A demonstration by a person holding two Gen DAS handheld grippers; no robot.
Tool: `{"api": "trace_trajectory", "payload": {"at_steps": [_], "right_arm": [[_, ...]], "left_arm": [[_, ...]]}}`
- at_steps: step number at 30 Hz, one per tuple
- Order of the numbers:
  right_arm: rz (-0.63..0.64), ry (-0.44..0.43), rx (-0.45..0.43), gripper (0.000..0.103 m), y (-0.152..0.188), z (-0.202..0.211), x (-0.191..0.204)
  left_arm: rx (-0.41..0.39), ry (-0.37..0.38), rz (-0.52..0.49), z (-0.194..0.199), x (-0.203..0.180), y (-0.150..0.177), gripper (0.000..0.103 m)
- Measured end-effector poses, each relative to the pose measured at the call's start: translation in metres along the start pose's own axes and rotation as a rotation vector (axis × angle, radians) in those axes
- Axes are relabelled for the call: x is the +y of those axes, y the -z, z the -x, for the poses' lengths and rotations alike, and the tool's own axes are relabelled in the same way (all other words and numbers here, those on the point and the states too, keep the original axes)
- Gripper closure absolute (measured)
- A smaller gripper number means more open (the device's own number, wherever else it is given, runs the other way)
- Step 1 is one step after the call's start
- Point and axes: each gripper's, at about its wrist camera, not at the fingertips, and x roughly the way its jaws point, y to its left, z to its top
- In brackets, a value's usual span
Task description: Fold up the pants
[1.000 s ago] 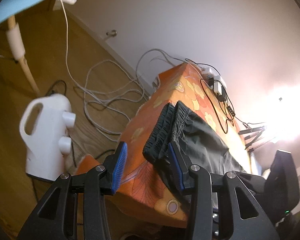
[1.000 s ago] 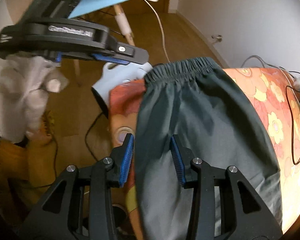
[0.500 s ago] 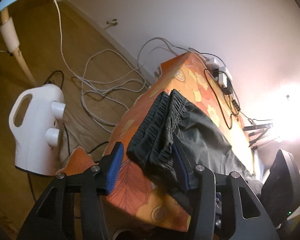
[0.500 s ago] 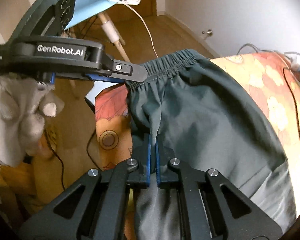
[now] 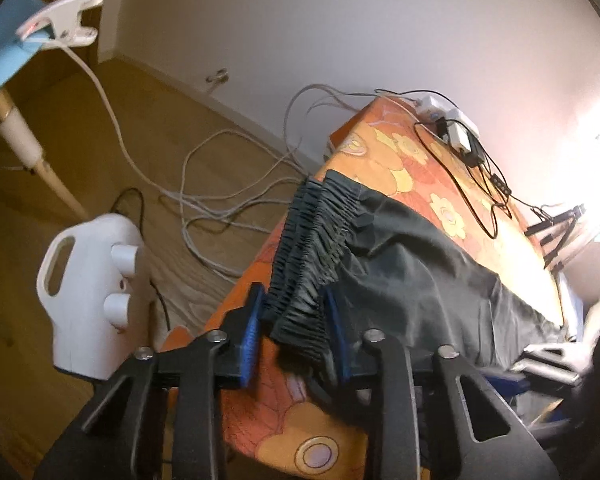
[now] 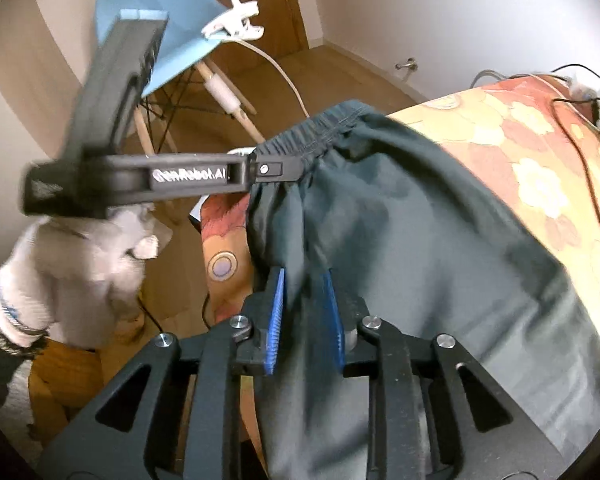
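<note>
— Since half a second ago, the right gripper [image 6: 306, 312] has parted its blue pads [image 6: 275, 320]; they were pinched shut on a fold of the dark pants [image 6: 420, 248], and now the fabric merely passes between them with gaps on both sides.

— And the left gripper [image 5: 294, 334]?

— Narrower than before. Its pads [image 5: 250, 336] now sit against both sides of the bunched elastic waistband [image 5: 312, 248], clamping it at the lower centre of the left wrist frame. In the right wrist view the same gripper reaches in from the left [image 6: 276, 168], with its tip on the waistband corner [image 6: 320, 136].

— Where do the pants lie?

— Spread over the orange floral tablecloth [image 5: 412, 152], waistband at the table's near edge, legs running toward the lower right.

— Anything around?

— A white-gloved hand [image 6: 84, 264] under the left gripper at the left of the right wrist frame. On the wood floor, a white jug-shaped appliance [image 5: 88, 296] and loose grey cables [image 5: 228, 184]. A blue chair [image 6: 168, 20] with a white clip [image 6: 232, 24] is at upper left; chargers [image 5: 456, 128] sit on the table's far corner.
</note>
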Motion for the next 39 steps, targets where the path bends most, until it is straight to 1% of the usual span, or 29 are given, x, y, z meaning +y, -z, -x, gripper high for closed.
{"api": "trace_trajectory", "payload": {"at_steps": [2,3,4,5,6,7,8,10,12,13,14,16,19,21,23,27,29,36,37,38,39], "right_arm": [[-0.018,0.007,-0.022,0.081,0.000,0.017,-0.007],[-0.029,0.016,-0.039,0.081,-0.001,0.025,-0.012],[-0.042,0.026,-0.055,0.077,-0.005,0.033,-0.018],[-0.061,0.033,-0.068,0.065,-0.011,0.040,-0.025],[-0.083,0.036,-0.077,0.059,-0.018,0.045,-0.032],[-0.116,0.035,-0.086,0.055,-0.028,0.048,-0.039],[-0.149,0.018,-0.087,0.054,-0.039,0.050,-0.046],[-0.203,-0.019,-0.055,0.053,-0.064,0.043,-0.055],[-0.236,-0.028,-0.016,0.051,-0.086,0.030,-0.056],[-0.251,-0.041,0.021,0.048,-0.096,0.020,-0.058],[-0.272,-0.051,0.062,0.048,-0.106,0.008,-0.059],[-0.311,-0.042,0.118,0.048,-0.123,-0.016,-0.059],[-0.358,-0.019,0.196,0.048,-0.134,-0.044,-0.060],[-0.396,-0.016,0.223,0.048,-0.136,-0.056,-0.059],[-0.393,-0.001,0.245,0.048,-0.139,-0.065,-0.053],[-0.339,0.021,0.270,0.048,-0.144,-0.073,-0.035],[-0.307,0.051,0.296,0.048,-0.144,-0.078,-0.028],[-0.162,0.165,0.382,0.048,-0.132,-0.091,-0.015],[-0.151,0.178,0.388,0.051,-0.130,-0.092,-0.015],[-0.152,0.181,0.388,0.067,-0.128,-0.091,-0.016],[-0.165,0.181,0.386,0.074,-0.127,-0.090,-0.019]], "left_arm": [[-0.037,-0.014,-0.044,0.005,-0.007,0.003,0.083],[-0.056,-0.010,-0.069,0.008,-0.011,0.005,0.084],[-0.069,-0.006,-0.090,0.009,-0.017,0.008,0.085],[-0.079,-0.004,-0.110,0.011,-0.022,0.010,0.085],[-0.091,-0.007,-0.144,0.013,-0.029,0.014,0.085],[-0.093,-0.006,-0.162,0.014,-0.032,0.016,0.086],[-0.098,-0.004,-0.180,0.014,-0.037,0.020,0.086],[-0.107,-0.005,-0.211,0.014,-0.044,0.024,0.086],[-0.118,-0.007,-0.232,0.014,-0.049,0.027,0.087],[-0.121,-0.008,-0.232,0.014,-0.049,0.027,0.087],[-0.126,-0.004,-0.226,0.014,-0.049,0.027,0.087],[-0.136,0.004,-0.216,0.016,-0.046,0.029,0.087],[-0.152,0.018,-0.216,0.017,-0.044,0.033,0.087],[-0.165,0.016,-0.241,0.018,-0.047,0.037,0.087],[-0.174,0.011,-0.283,0.017,-0.055,0.043,0.087],[-0.191,-0.001,-0.369,0.015,-0.072,0.051,0.087],[-0.198,-0.008,-0.392,0.015,-0.077,0.054,0.087],[-0.208,-0.020,-0.406,0.015,-0.079,0.054,0.087],[-0.208,-0.020,-0.408,0.016,-0.081,0.055,0.087],[-0.208,-0.022,-0.411,0.016,-0.082,0.056,0.087],[-0.207,-0.022,-0.413,0.018,-0.083,0.056,0.087]]}}
